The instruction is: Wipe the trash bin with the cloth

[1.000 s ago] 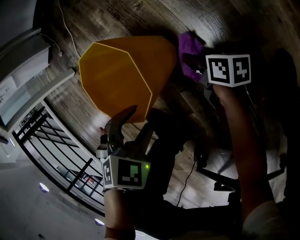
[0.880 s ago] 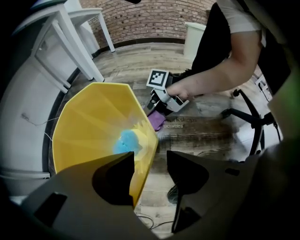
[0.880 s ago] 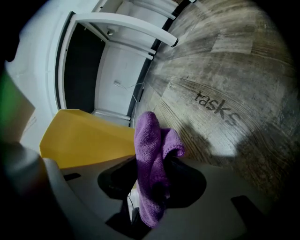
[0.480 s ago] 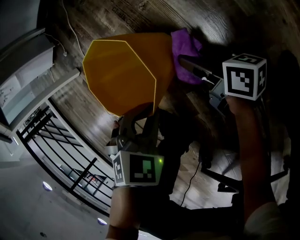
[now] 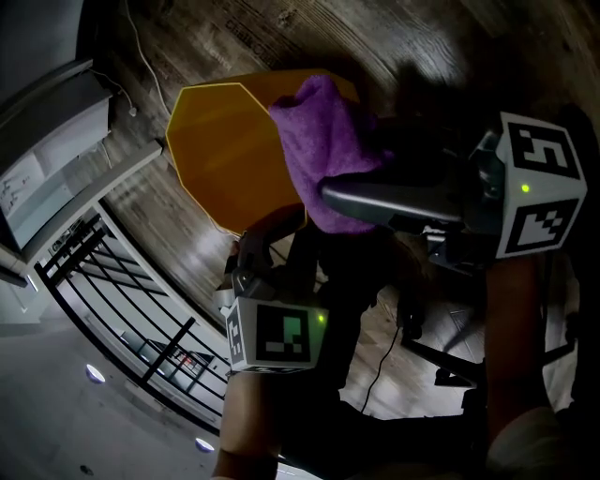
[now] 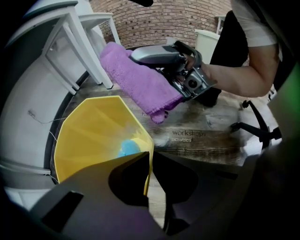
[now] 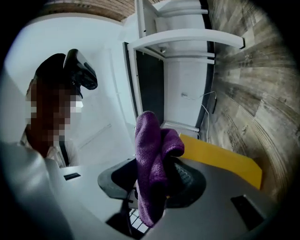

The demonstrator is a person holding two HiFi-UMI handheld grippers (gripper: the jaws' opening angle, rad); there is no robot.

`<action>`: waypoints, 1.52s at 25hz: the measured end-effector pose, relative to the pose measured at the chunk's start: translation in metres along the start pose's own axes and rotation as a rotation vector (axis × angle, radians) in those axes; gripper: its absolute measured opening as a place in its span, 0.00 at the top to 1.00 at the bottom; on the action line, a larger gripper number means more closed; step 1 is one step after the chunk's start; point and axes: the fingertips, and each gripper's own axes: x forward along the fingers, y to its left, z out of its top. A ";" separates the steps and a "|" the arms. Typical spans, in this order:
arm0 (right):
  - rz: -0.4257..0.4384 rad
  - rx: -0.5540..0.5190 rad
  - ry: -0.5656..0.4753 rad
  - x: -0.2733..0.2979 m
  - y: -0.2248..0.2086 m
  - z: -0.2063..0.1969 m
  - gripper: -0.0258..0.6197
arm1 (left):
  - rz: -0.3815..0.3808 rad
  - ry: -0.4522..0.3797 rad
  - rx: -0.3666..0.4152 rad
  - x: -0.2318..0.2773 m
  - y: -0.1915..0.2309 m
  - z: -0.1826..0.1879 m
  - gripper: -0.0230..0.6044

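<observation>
On the wooden floor, the left gripper, its jaws just closing, pinches the yellow trash bin by its rim. The right gripper clamps the purple cloth above it. Wiping likely starts by lowering the cloth onto the bin's wall.

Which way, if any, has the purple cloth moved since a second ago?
Yes. In the head view the purple cloth shifted left, from beside the yellow trash bin to over it.

Workshop: brick wall, plank floor
</observation>
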 end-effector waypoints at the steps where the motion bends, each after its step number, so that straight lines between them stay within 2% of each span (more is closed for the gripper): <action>1: -0.003 -0.011 0.018 0.003 -0.002 -0.005 0.71 | 0.001 0.001 -0.002 0.001 0.001 -0.001 0.92; 4: -0.058 -0.020 0.073 0.007 -0.018 -0.020 0.71 | -0.002 0.005 -0.002 -0.001 0.002 0.002 0.92; 7: -0.048 0.023 0.048 0.003 -0.021 -0.022 0.71 | 0.006 0.000 0.000 -0.003 0.001 0.007 0.93; 11: -0.083 0.017 0.045 -0.001 -0.033 -0.029 0.71 | 0.013 -0.004 0.007 -0.004 -0.002 0.006 0.93; 23: -0.307 0.082 0.132 -0.030 -0.116 -0.063 0.71 | 0.014 -0.015 0.035 -0.003 -0.004 0.011 0.94; 27: -0.380 0.105 0.160 -0.042 -0.141 -0.077 0.71 | 0.000 -0.009 0.079 -0.004 -0.005 0.012 0.94; 31: -0.493 0.098 0.212 -0.054 -0.168 -0.093 0.71 | -0.018 -0.006 0.122 -0.006 -0.007 0.011 0.94; 38: -0.655 0.103 0.310 -0.067 -0.210 -0.123 0.71 | -0.043 -0.029 0.125 -0.008 -0.012 0.002 0.94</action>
